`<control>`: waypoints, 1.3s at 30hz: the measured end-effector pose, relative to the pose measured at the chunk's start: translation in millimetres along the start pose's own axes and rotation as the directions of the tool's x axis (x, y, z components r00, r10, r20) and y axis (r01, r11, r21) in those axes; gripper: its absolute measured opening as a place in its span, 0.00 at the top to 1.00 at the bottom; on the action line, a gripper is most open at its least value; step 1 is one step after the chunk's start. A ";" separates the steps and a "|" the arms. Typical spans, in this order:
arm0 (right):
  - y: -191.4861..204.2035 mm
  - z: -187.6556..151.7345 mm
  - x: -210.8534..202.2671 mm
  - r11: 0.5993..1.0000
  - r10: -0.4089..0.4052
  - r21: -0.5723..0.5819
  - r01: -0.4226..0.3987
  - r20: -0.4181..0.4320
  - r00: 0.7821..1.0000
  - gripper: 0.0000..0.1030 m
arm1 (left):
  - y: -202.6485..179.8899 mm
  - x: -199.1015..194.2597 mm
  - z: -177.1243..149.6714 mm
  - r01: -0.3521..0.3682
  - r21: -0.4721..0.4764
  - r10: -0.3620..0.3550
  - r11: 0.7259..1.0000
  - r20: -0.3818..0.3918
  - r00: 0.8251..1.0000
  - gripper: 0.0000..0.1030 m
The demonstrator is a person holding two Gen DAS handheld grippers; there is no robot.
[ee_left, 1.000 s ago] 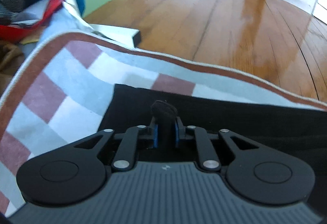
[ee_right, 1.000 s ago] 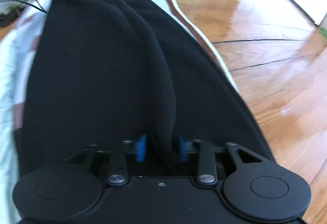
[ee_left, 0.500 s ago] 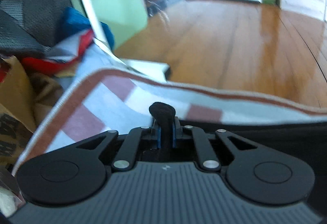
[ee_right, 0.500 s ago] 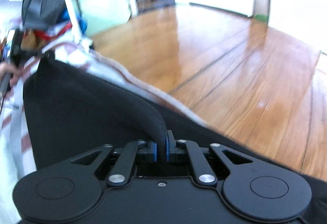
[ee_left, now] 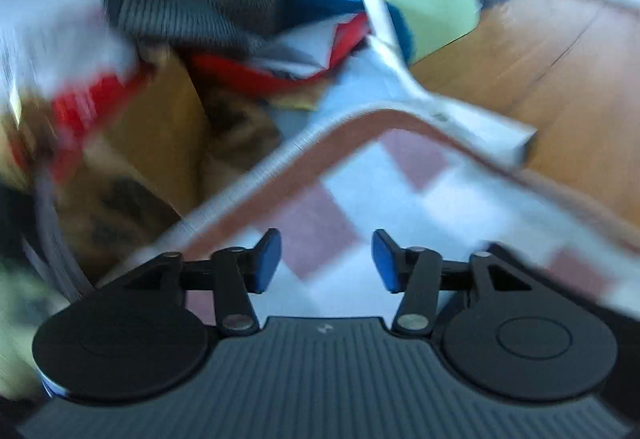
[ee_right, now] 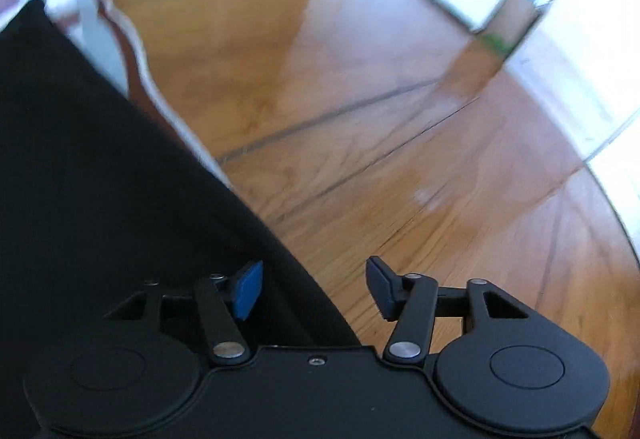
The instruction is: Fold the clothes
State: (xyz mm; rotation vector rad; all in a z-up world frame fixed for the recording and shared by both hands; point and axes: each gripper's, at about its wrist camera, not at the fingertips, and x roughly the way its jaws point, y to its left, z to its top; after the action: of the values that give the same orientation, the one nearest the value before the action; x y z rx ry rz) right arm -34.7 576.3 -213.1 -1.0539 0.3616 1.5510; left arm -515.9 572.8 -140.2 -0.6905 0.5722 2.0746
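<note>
- The left gripper hangs over a corner of the checked blanket; its jaws are opening, with nothing between the blue pads.
- The right gripper is opening too, its pads clear of cloth.
- The black garment lies flat along the blanket's edge beside the wooden floor, under the right gripper's left finger.
- A blurred clothes pile sits beyond the blanket's corner.

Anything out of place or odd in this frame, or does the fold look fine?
Nothing stands out. The black garment lies flat on the checked blanket; both the left gripper and right gripper are opening with nothing clamped. Both views are motion-blurred.
</note>
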 end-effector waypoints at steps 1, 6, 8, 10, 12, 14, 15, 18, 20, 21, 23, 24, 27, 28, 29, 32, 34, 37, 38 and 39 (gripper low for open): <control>3.3 -2.1 -9.4 1.000 -0.022 0.012 0.022 0.016 1.000 0.40 | 9.3 -8.6 -4.3 0.065 -0.058 -0.066 0.996 -0.022 0.998 0.31; 17.4 -13.5 -56.8 0.996 -0.091 -0.011 0.092 0.098 0.991 0.35 | 27.8 -33.3 -50.0 0.136 -0.105 -0.149 0.985 -0.138 0.979 0.29; 22.4 -24.2 -75.2 0.990 -0.121 -0.058 0.131 0.151 0.981 0.35 | 33.4 -33.5 -69.7 0.090 -0.100 -0.108 0.991 -0.185 0.977 0.29; 36.2 -34.0 -88.0 0.966 -0.184 -0.153 0.210 0.173 0.968 0.35 | 48.1 -25.2 -77.8 0.060 -0.153 -0.096 0.986 -0.246 0.964 0.30; 40.6 -44.2 -95.5 0.957 -0.211 -0.174 0.232 0.133 0.968 0.35 | 66.1 -20.7 -80.6 0.044 -0.211 -0.100 0.976 -0.263 0.960 0.30; 40.7 -54.4 -109.8 0.979 -0.168 -0.095 0.178 0.100 0.981 0.35 | 85.3 -23.1 -88.5 0.000 -0.272 -0.078 0.962 -0.278 0.957 0.29; 39.5 -60.0 -117.5 0.991 -0.123 -0.034 0.126 0.081 0.989 0.35 | 94.9 -25.2 -93.2 -0.026 -0.303 -0.064 0.953 -0.286 0.956 0.24; 40.1 -77.9 -132.9 0.989 0.028 0.142 -0.035 0.050 0.998 0.35 | 123.5 -36.0 -107.5 -0.122 -0.398 -0.005 0.909 -0.303 0.953 0.21; 37.1 -87.5 -137.6 0.976 0.069 0.202 -0.076 0.044 0.997 0.35 | 137.2 -41.2 -113.8 -0.102 -0.454 -0.036 0.885 -0.285 0.958 0.21; 34.4 -92.8 -139.5 0.970 0.074 0.228 -0.080 0.037 0.997 0.35 | 140.7 -40.5 -115.2 -0.072 -0.481 -0.072 0.874 -0.275 0.959 0.21; 29.1 -107.0 -149.0 0.956 0.065 0.286 -0.070 0.026 0.998 0.35 | 143.6 -38.2 -118.4 -0.014 -0.535 -0.148 0.845 -0.259 0.955 0.21; 26.4 -115.2 -155.6 0.947 0.054 0.316 -0.058 0.022 0.998 0.34 | 142.3 -35.8 -119.6 0.030 -0.559 -0.202 0.829 -0.249 0.947 0.21; 16.2 -146.8 -173.8 0.895 0.039 0.444 -0.045 0.022 0.999 0.34 | 127.6 -24.5 -123.3 0.190 -0.614 -0.401 0.766 -0.225 0.888 0.21; 11.6 -160.8 -178.9 0.862 0.042 0.503 -0.051 0.030 0.999 0.34 | 121.7 -23.3 -123.9 0.207 -0.616 -0.421 0.760 -0.224 0.879 0.21; 6.9 -175.6 -183.7 0.825 0.045 0.563 -0.059 0.039 0.998 0.34 | 115.8 -24.4 -123.7 0.199 -0.607 -0.408 0.769 -0.227 0.884 0.21; -9.2 -230.8 -191.2 0.669 0.079 0.737 -0.098 0.061 0.995 0.34 | 91.4 -34.7 -116.5 0.100 -0.470 -0.241 0.877 -0.250 0.938 0.21; -15.9 -266.0 -193.4 0.567 0.078 0.819 -0.086 0.050 0.996 0.34 | 80.6 -38.4 -111.6 0.071 -0.414 -0.182 0.907 -0.236 0.955 0.21; -37.4 -302.6 -196.7 0.372 0.033 0.926 -0.071 0.063 0.997 0.33 | 69.1 -44.0 -105.8 0.057 -0.348 -0.142 0.936 -0.222 0.965 0.21; -44.6 -312.1 -197.0 0.302 0.025 0.950 -0.075 0.071 0.997 0.33 | 65.8 -45.9 -104.3 0.057 -0.325 -0.134 0.944 -0.219 0.967 0.21; -50.1 -318.0 -196.7 0.237 0.018 0.968 -0.084 0.082 0.996 0.33 | 63.5 -50.2 -104.0 0.073 -0.312 -0.145 0.947 -0.213 0.966 0.21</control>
State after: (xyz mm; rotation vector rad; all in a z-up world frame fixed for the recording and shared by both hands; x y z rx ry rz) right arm 129.4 236.6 -218.4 0.0552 1.1726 1.0116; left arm -517.2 445.8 -175.4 -1.1308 0.3355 2.0083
